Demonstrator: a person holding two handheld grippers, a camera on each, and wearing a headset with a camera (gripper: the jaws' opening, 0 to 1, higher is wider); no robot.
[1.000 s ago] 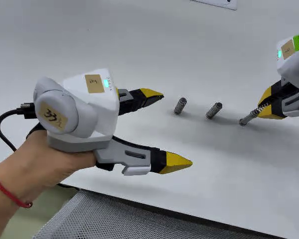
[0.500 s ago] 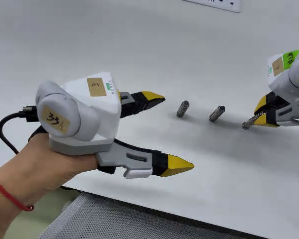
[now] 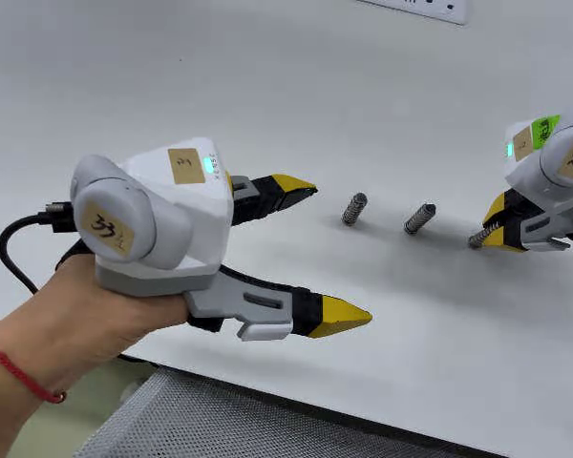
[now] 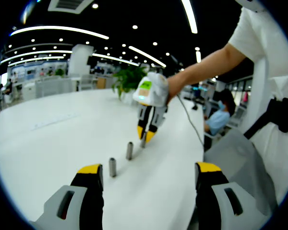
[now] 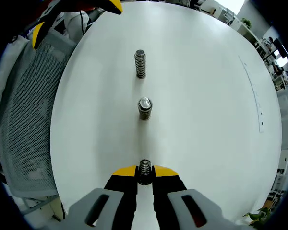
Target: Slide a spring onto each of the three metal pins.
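Two short metal pins wrapped in springs, one and the other, stand on the white table. They also appear in the left gripper view. In line with them at the right is a third spring-clad pin, with my right gripper shut on it. At the near left my left gripper hangs open above the table, holding nothing and pointing along the row.
The table's front edge runs below the left gripper, with a grey mesh chair under it. A white wall socket strip lies at the far edge. A black cable trails from the left gripper.
The right gripper has tipped further over its pin and come down, so the pin stands steeper. The left gripper has kept its place and stayed open.
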